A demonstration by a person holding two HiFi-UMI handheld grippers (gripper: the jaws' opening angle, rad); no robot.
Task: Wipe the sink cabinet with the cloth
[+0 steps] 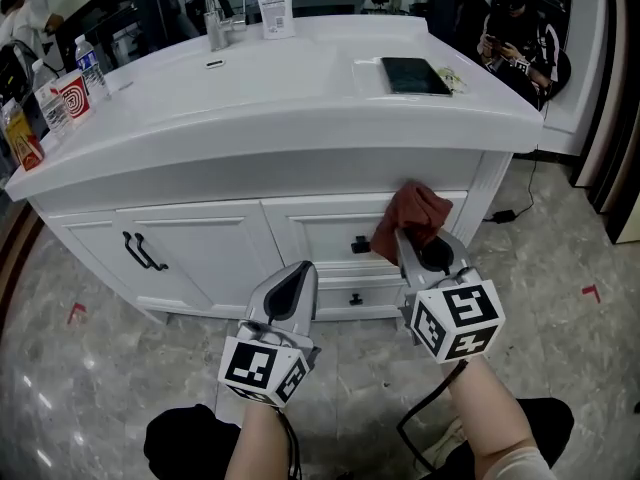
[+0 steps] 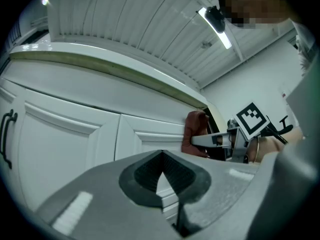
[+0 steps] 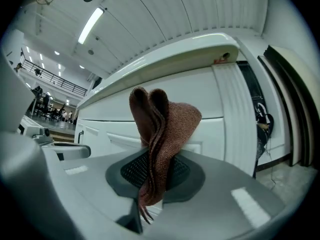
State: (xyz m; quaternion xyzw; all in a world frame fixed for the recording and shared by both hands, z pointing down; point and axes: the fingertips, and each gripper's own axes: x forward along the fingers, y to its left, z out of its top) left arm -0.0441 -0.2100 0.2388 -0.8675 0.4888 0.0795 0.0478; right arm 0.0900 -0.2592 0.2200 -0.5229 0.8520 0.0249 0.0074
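Observation:
A reddish-brown cloth point(image 1: 411, 218) is pinched in my right gripper point(image 1: 408, 244), bunched up against the top drawer front of the white sink cabinet point(image 1: 250, 230). In the right gripper view the cloth point(image 3: 160, 129) stands up between the shut jaws, right in front of the drawer. My left gripper point(image 1: 293, 286) hangs lower and to the left, shut with nothing in it, short of the drawers. The left gripper view shows the cloth point(image 2: 195, 131) and the right gripper point(image 2: 215, 140) off to its right.
The cabinet has a door with a black handle point(image 1: 142, 253) at left and drawers with black knobs point(image 1: 359, 245). On the white countertop point(image 1: 300, 98) are a faucet point(image 1: 205, 8), a soap bottle point(image 1: 275, 8), a dark tablet point(image 1: 414, 75) and bottles at left point(image 1: 55, 93). A person sits at the back right point(image 1: 520, 38).

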